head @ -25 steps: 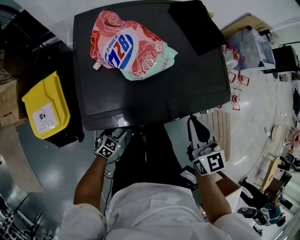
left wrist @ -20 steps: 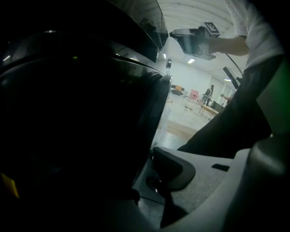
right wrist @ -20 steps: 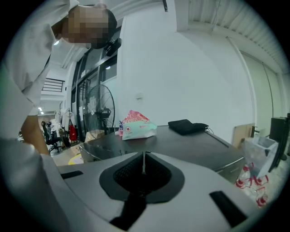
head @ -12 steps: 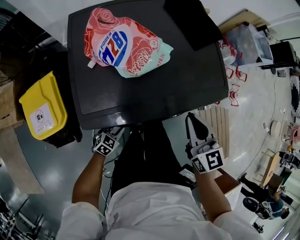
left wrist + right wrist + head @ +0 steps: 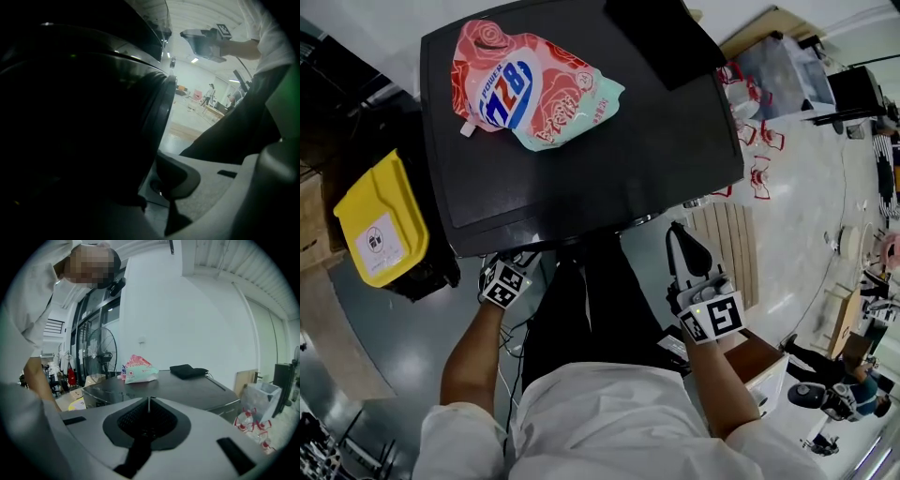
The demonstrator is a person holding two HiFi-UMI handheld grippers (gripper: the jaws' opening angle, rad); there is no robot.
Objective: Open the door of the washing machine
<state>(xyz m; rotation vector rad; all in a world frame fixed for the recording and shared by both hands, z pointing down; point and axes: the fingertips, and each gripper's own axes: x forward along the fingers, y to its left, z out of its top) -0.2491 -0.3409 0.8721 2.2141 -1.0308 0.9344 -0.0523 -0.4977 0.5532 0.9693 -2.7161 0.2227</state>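
The washing machine (image 5: 656, 159) fills the upper middle of the head view, its dark top facing the camera. Its front, where the door is, faces the person and is hidden under the top's lower edge. The left gripper (image 5: 517, 262) is tucked right under that edge at lower left of the machine, so it is plainly the nearer tool. In the left gripper view the door (image 5: 93, 131) is the dark, bulging round mass over the left half of the frame. Its curved rim (image 5: 161, 108) runs top to bottom just left of centre, and the left gripper (image 5: 171, 206) sits directly beside it at the bottom. Its jaws have just been closing and now stand drawn together. Whether a lip of the door is pinched between them is lost in shadow. The right gripper (image 5: 680, 234) hangs well apart at lower right of the machine, its jaws also together on nothing (image 5: 149, 401). The coming pull probably has to draw the rim away from the machine's front, toward the person; the hinge side cannot be told.
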